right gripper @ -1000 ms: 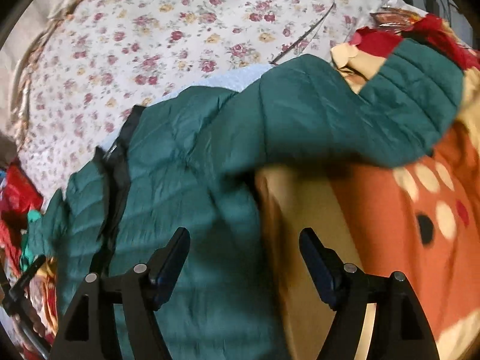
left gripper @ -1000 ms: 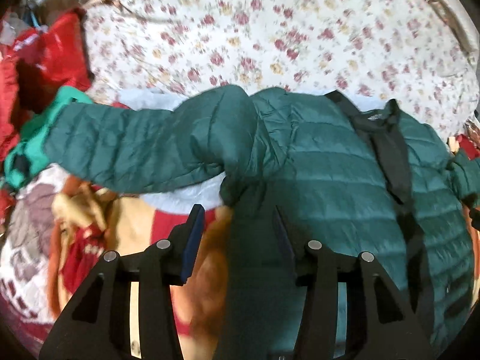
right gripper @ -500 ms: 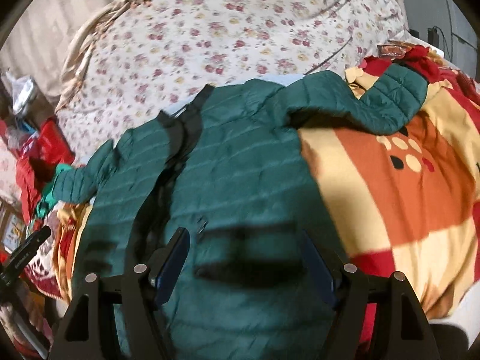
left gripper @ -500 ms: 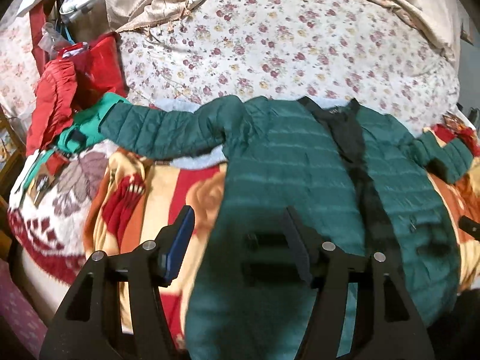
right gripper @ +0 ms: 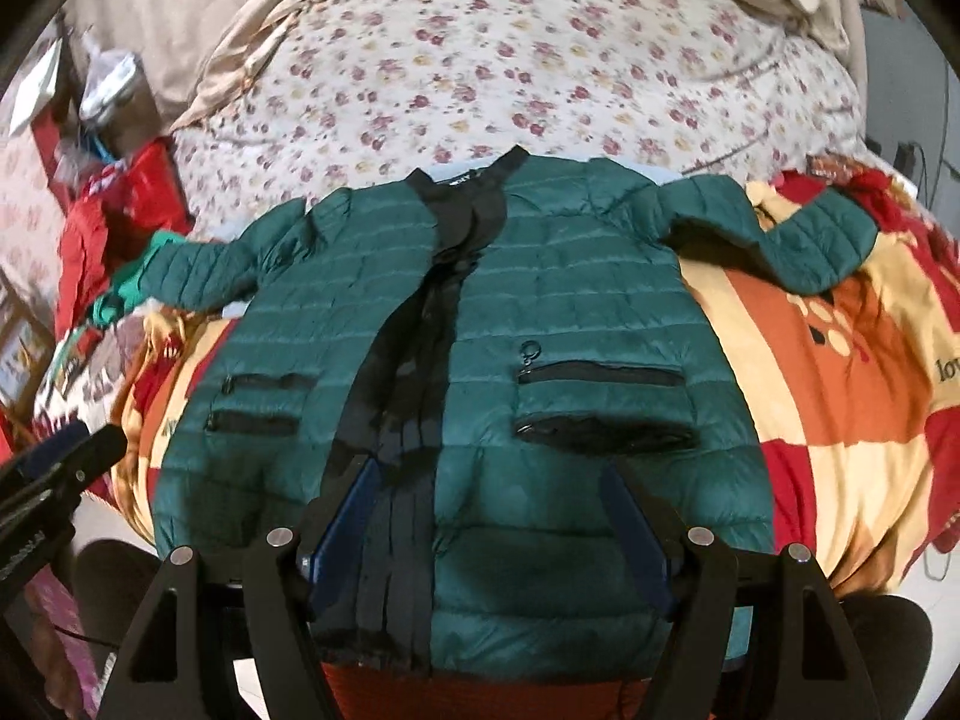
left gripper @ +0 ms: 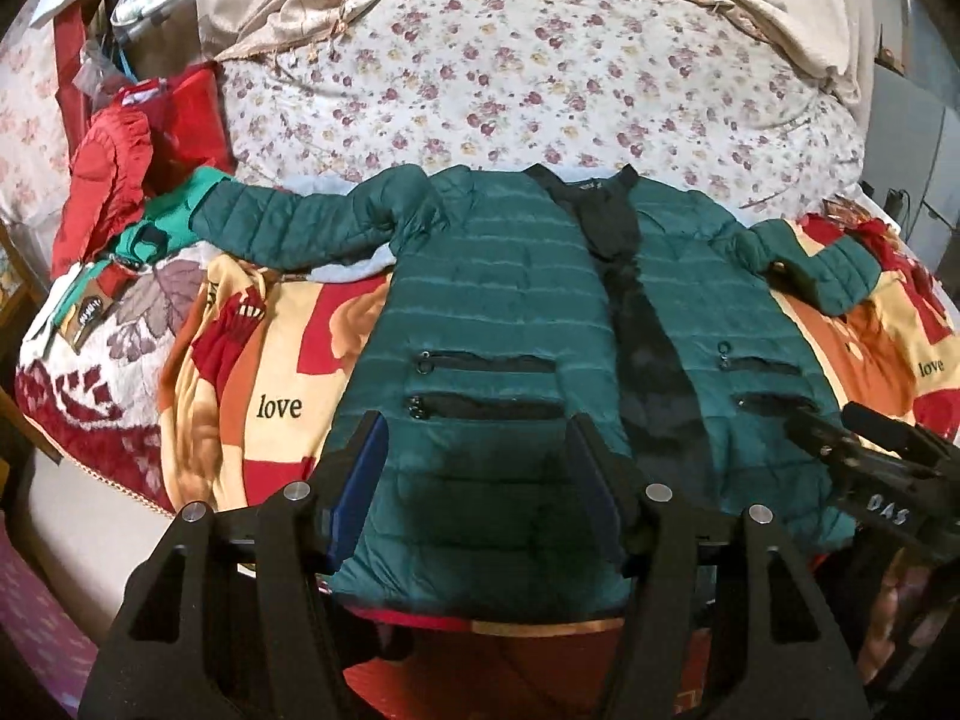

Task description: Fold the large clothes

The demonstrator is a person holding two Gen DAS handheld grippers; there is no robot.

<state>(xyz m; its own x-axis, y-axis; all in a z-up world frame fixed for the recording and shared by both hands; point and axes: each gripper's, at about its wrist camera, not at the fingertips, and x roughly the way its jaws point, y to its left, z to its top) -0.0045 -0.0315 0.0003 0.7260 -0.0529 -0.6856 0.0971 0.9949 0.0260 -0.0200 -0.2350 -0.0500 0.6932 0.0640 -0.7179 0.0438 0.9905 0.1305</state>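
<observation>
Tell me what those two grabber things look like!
Both are black plastic. The left gripper and the right gripper each have two angled fingers with dark blue pads inside, triangular cut-outs lower down, and round silver bolts. Seen from the side, the right one carries white letters.

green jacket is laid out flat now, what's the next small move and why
Probably take the left gripper to the left sleeve and fold it across the chest. The green jacket lies front up on the blanket with both sleeves spread out sideways, and both grippers hover open over its hem holding nothing. The right sleeve could follow.
</observation>
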